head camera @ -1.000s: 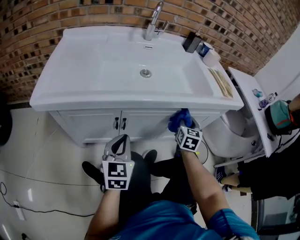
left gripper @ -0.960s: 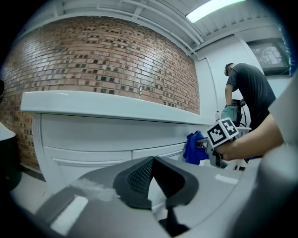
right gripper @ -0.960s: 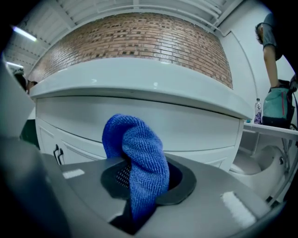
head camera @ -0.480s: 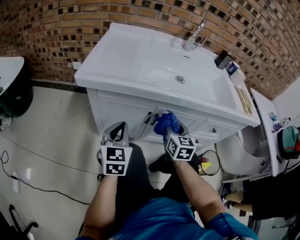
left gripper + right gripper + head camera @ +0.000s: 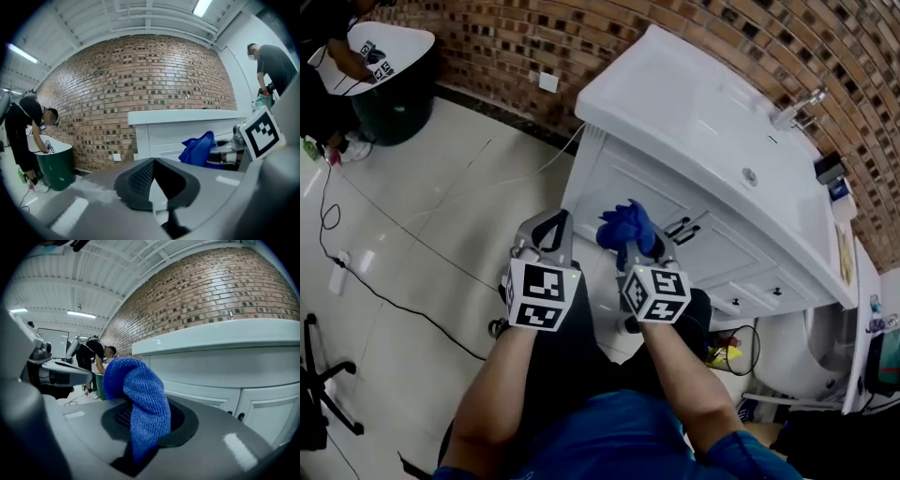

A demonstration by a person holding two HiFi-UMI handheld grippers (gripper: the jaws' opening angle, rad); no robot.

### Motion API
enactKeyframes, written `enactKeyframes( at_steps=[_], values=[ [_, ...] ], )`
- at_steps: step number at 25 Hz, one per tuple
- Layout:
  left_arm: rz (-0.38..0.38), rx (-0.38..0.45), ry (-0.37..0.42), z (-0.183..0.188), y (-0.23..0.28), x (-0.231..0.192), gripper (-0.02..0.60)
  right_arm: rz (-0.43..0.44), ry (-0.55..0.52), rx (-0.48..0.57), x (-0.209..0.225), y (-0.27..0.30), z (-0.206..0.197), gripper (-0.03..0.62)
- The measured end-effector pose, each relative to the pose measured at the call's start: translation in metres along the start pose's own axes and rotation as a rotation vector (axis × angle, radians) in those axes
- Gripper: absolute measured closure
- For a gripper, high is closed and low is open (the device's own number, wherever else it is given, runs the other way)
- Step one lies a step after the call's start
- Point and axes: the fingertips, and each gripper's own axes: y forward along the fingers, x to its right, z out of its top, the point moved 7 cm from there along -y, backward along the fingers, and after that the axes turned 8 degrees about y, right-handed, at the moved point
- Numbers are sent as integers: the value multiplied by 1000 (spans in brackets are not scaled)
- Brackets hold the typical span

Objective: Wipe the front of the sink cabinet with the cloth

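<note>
Nearest, in front of the sink cabinet (image 5: 649,208), the person's two forearms reach toward it, each hand holding a gripper with a marker cube on top. The left gripper (image 5: 546,227) hovers before the cabinet's left corner, short of the panel. Its jaws are pressed together, with nothing between them. The right gripper (image 5: 639,251) is just beside it, facing the cabinet's left door, and its jaws are clamped on the blue cloth (image 5: 624,225). The cloth bunches up above the jaw tips and droops over them. It is against or very close to the cabinet's front, to the left of the two dark door handles (image 5: 680,229). Contact with the panel cannot be confirmed from any view.

The cabinet is white with panelled doors, and the white sink (image 5: 713,105) sits on top of it with a faucet (image 5: 798,110) at its back edge. A brick wall (image 5: 581,33) runs behind the cabinet, with a white socket (image 5: 547,82) low down to the cabinet's left. Farther left of the cabinet, well apart from it, cables (image 5: 389,225) trail across the pale tiled floor. Beyond them a person bends over a green bin (image 5: 394,98).
</note>
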Motion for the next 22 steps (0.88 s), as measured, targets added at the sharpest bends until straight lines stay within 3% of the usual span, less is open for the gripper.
enactKeyframes(
  at_steps=[8, 14, 18, 22],
  values=[
    [65, -18, 9, -24, -48, -47, 578, 42, -51, -41, -47, 37, -27, 517],
    [69, -25, 17, -34, -66, -50, 578, 97, -121, 85, -50, 75, 8, 519],
    [61, -4, -41, -42, -49, -43, 578, 100, -111, 156, -43, 108, 25, 520],
    [35, 72, -70, -33, -8, -55, 578, 84, -96, 189, -37, 140, 22, 520]
  ],
)
